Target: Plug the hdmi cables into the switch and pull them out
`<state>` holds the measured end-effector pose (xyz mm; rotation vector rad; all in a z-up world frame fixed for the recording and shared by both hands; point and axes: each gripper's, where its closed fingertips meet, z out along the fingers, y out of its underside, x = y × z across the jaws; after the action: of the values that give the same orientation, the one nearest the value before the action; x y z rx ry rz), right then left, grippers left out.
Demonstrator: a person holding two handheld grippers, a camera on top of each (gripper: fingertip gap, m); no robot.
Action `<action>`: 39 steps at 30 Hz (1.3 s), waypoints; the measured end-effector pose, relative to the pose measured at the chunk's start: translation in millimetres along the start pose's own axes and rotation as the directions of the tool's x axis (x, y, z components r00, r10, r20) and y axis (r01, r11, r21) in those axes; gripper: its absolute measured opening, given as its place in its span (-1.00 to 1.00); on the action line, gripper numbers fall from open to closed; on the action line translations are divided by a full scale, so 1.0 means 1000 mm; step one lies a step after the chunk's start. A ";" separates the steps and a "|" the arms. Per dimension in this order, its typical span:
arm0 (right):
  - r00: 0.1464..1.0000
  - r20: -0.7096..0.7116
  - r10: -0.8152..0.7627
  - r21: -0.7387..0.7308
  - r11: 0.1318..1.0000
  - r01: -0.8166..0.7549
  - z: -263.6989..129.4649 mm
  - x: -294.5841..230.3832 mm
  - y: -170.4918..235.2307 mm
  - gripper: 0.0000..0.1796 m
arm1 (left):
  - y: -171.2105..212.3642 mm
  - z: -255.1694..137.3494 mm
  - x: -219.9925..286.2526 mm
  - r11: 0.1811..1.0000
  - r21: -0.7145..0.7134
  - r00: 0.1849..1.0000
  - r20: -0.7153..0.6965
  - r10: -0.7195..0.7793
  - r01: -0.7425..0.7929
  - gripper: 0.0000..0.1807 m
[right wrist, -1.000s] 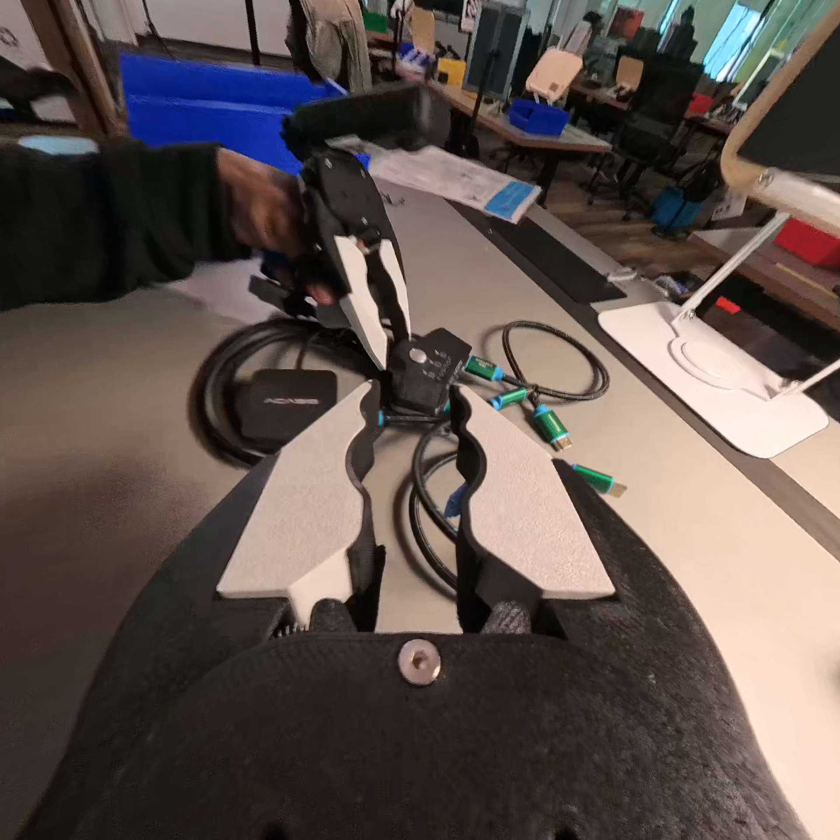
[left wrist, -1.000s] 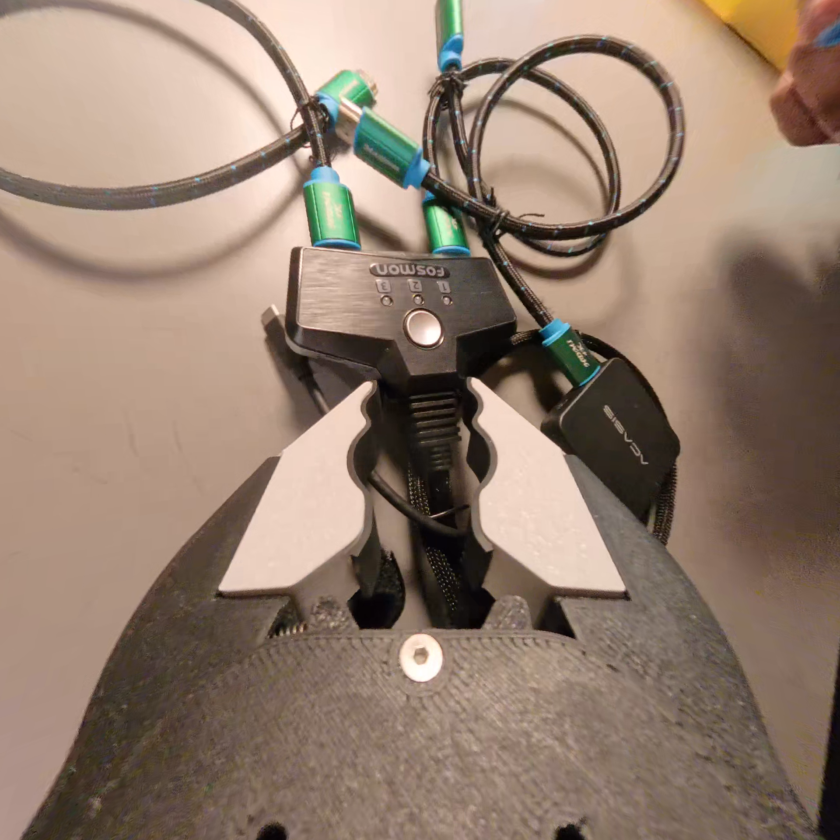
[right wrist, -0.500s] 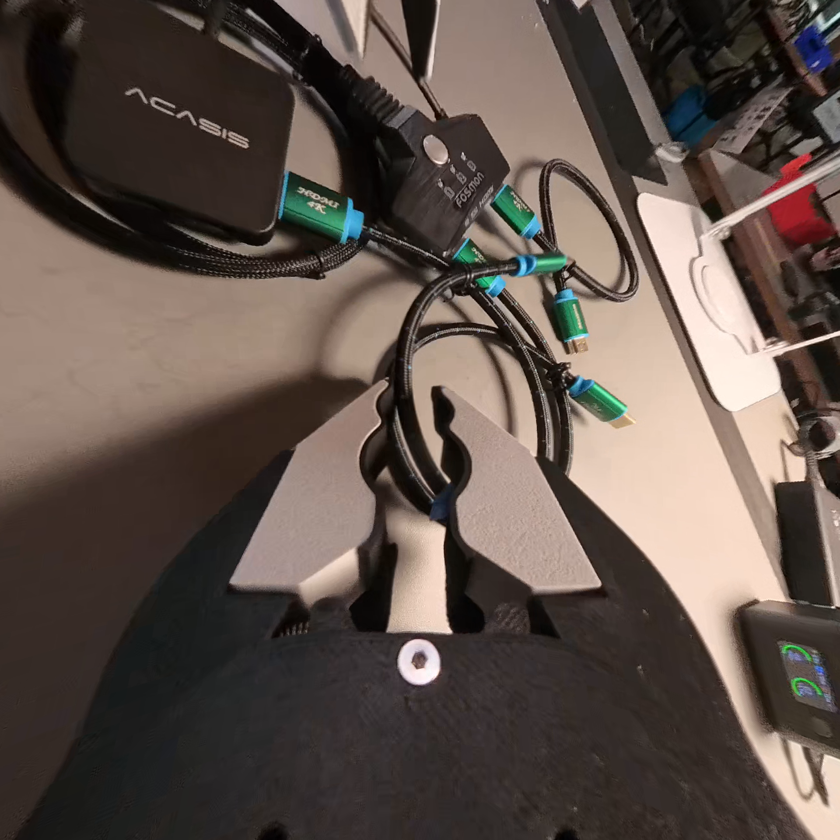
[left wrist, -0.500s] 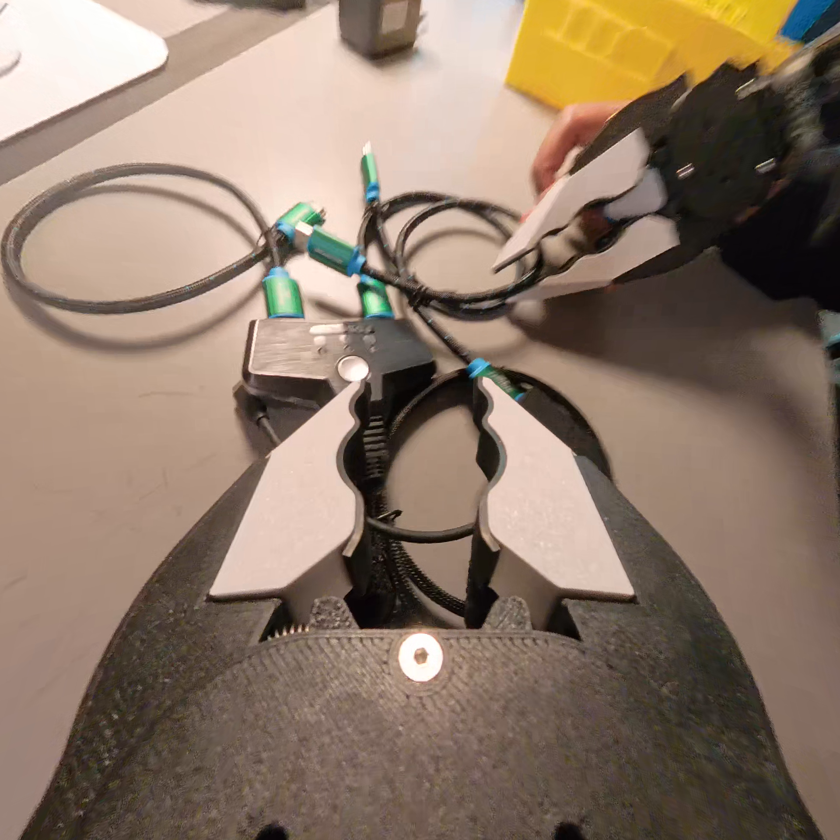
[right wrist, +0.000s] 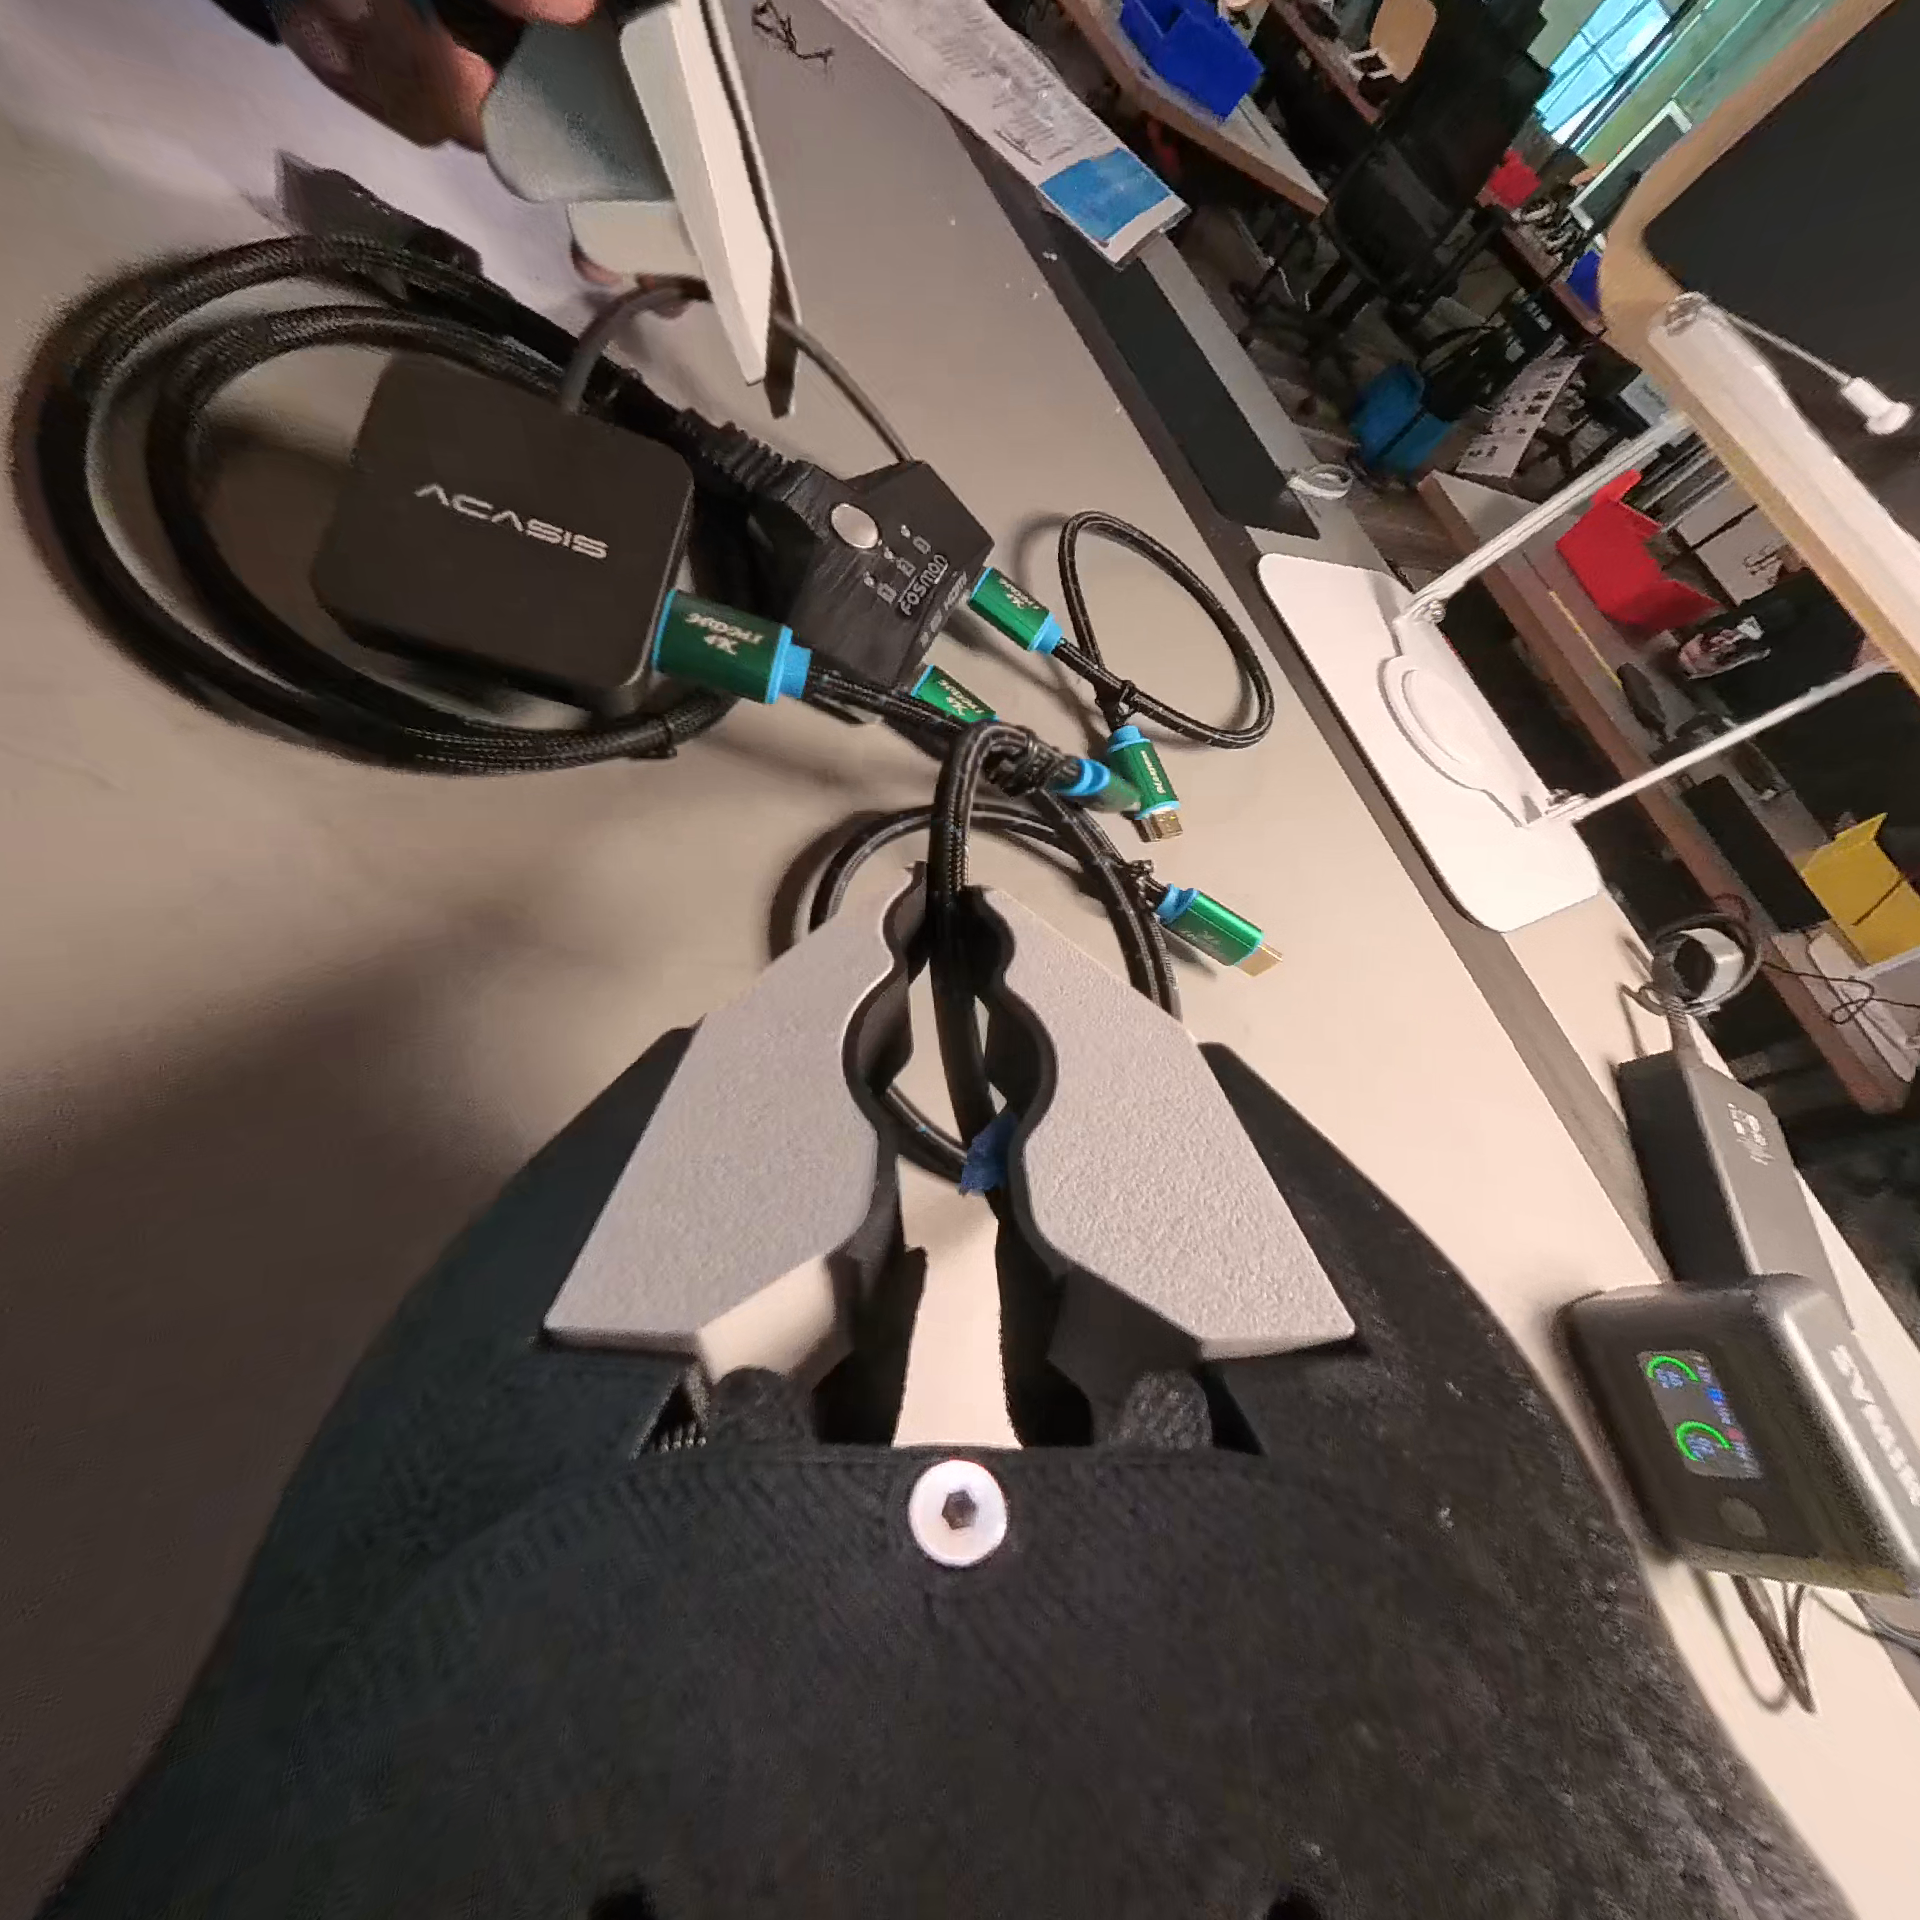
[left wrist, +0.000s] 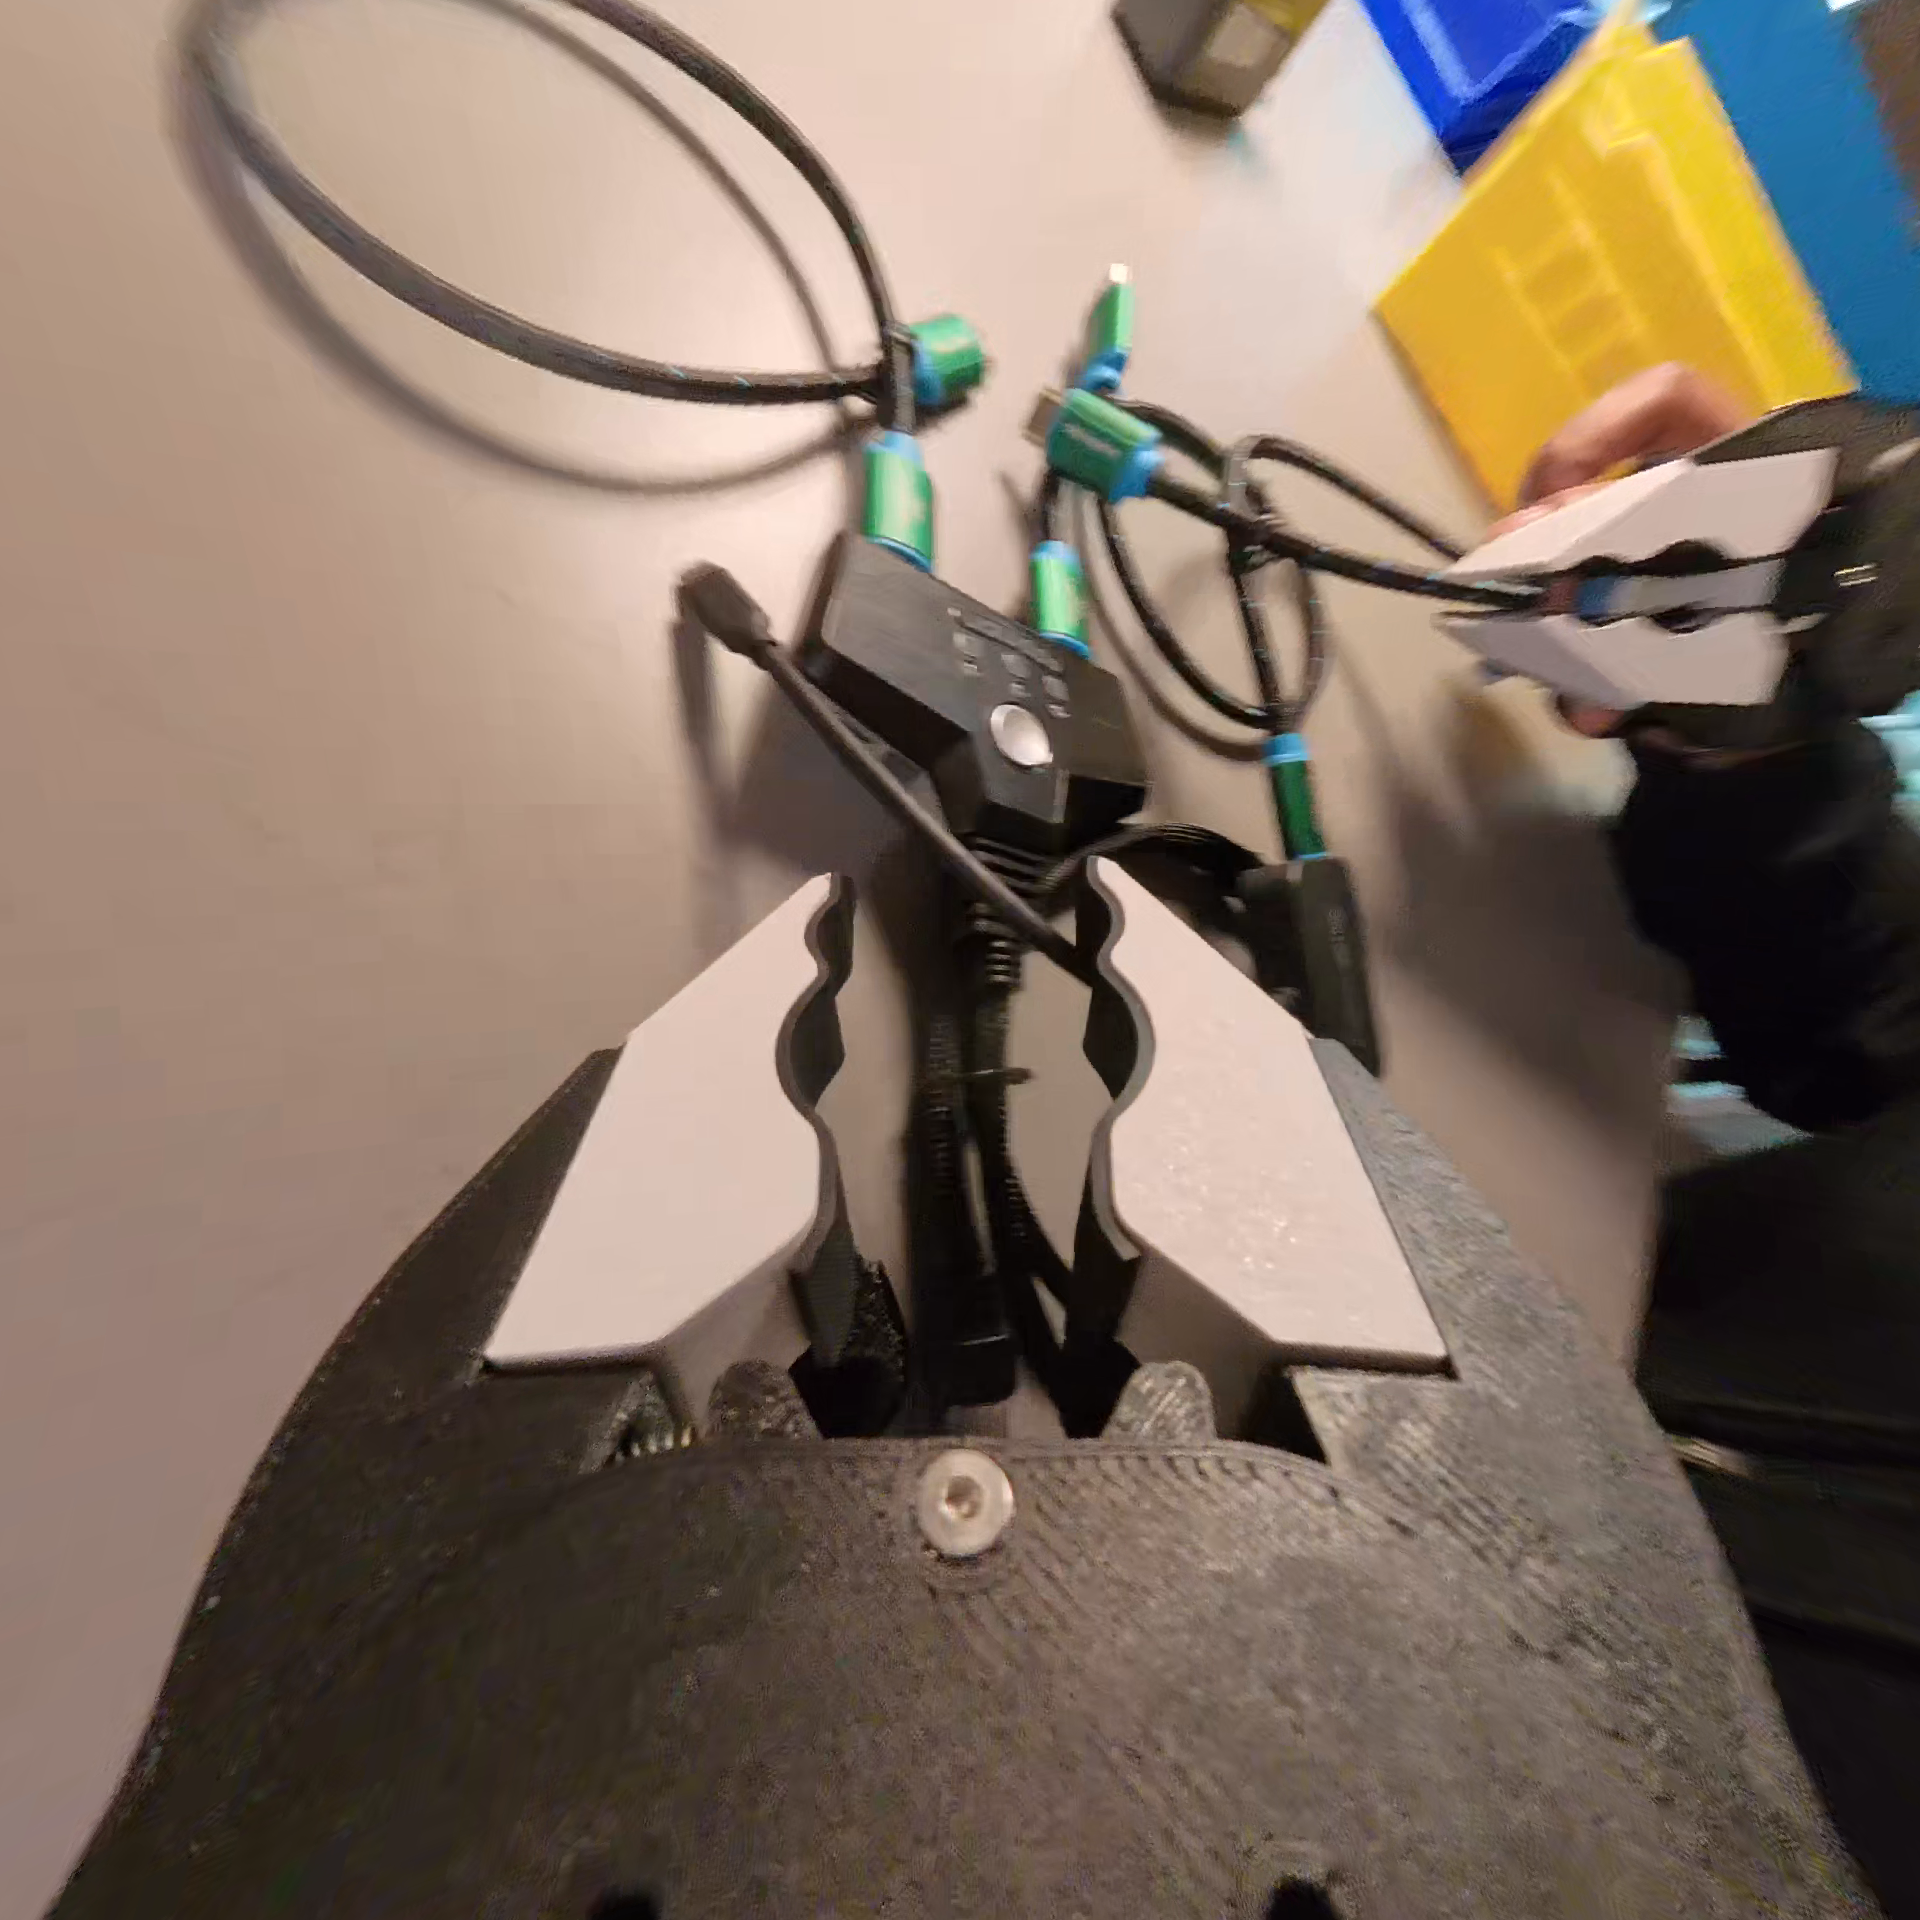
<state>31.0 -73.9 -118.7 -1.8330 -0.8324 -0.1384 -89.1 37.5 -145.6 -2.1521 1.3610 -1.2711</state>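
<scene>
The black HDMI switch (left wrist: 977, 675) lies on the table with two green plugs (left wrist: 899, 504) in its far side. My left gripper (left wrist: 961, 883) is open just behind it, its fingers on either side of the switch's black tail cable. My right gripper (right wrist: 951, 894) is shut on a black braided HDMI cable (right wrist: 951, 821) and holds it off the table, near the switch (right wrist: 883, 582). Loose green plugs (right wrist: 1210, 920) lie beside it. A flat black box (right wrist: 499, 540) has another green plug (right wrist: 727, 644) in it. The right gripper also shows in the left wrist view (left wrist: 1621, 592).
A yellow bin (left wrist: 1621, 281) and a blue bin (left wrist: 1507, 52) stand at the far right. A white lamp base (right wrist: 1455, 727) and a grey device with a lit screen (right wrist: 1714, 1444) sit along the table edge. Thick cable coils (right wrist: 156, 520) ring the black box. There is about 20 cm between the tips of the two grippers.
My right gripper came down over the braided cable, shut on it and raised it. My left gripper stayed open behind the switch and tilted.
</scene>
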 end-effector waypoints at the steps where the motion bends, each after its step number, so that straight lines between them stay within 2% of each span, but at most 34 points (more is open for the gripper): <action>1: 1.000 0.007 -0.006 -0.002 1.000 0.006 0.002 -0.003 0.000 -0.94 | 0.002 0.003 0.007 1.000 -0.009 0.998 -0.060 -0.027 0.027 -0.53; 2: 1.000 0.013 -0.015 -0.005 1.000 0.015 0.003 -0.006 0.000 -0.93 | 0.000 0.005 0.012 0.999 0.000 0.995 -0.095 -0.037 0.038 -0.59; 4: 0.999 0.017 -0.029 -0.009 1.000 0.029 0.003 -0.009 0.000 -0.93 | -0.013 0.003 0.012 0.996 0.082 0.997 -0.075 -0.012 0.018 -0.86; 6: 0.999 0.023 -0.033 -0.006 0.999 0.033 0.001 -0.009 -0.002 -0.93 | -0.026 -0.004 0.016 0.986 0.157 0.997 -0.047 0.057 -0.049 -0.96; 10: 0.993 0.085 -0.081 -0.008 0.997 0.081 -0.010 -0.016 -0.007 -0.94 | -0.039 -0.014 0.036 0.953 0.234 0.979 -0.024 0.204 -0.193 -0.98; 16: 0.904 0.378 -0.198 -0.049 0.971 0.233 -0.047 -0.062 0.009 -0.83 | -0.029 0.012 0.055 0.946 0.197 0.963 -0.024 0.267 -0.257 -0.98; 18: 0.897 0.398 -0.194 -0.013 0.976 0.217 -0.058 -0.063 -0.001 -0.68 | -0.029 0.016 0.062 0.937 0.208 0.956 -0.035 0.292 -0.279 -0.98; 22: 0.906 0.398 -0.144 0.157 0.984 0.087 -0.075 -0.055 -0.039 -0.58 | -0.030 0.014 0.075 0.917 0.228 0.937 -0.050 0.346 -0.327 -0.98; 26: 0.951 0.280 -0.134 0.156 0.983 0.093 -0.045 -0.041 -0.042 -0.52 | -0.032 0.014 0.087 0.906 0.252 0.925 -0.079 0.371 -0.341 -0.98; 29: 0.945 0.279 -0.168 0.129 0.982 0.136 -0.018 -0.055 -0.039 -0.47 | -0.032 0.014 0.095 0.897 0.269 0.917 -0.093 0.387 -0.351 -0.98; 34: 0.912 0.244 -0.329 0.002 0.941 0.339 0.026 -0.071 -0.023 -0.41 | -0.033 0.012 0.110 0.881 0.295 0.900 -0.123 0.419 -0.370 -0.98; 39: 0.911 0.184 -0.369 -0.059 0.921 0.385 0.042 -0.070 -0.021 -0.63 | -0.034 0.009 0.114 0.885 0.324 0.902 -0.164 0.400 -0.334 -0.95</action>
<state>-45.5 -67.5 -152.6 -1.7693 -1.3190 -0.2742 -43.7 -42.6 -68.9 -1.4993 1.4765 -1.4789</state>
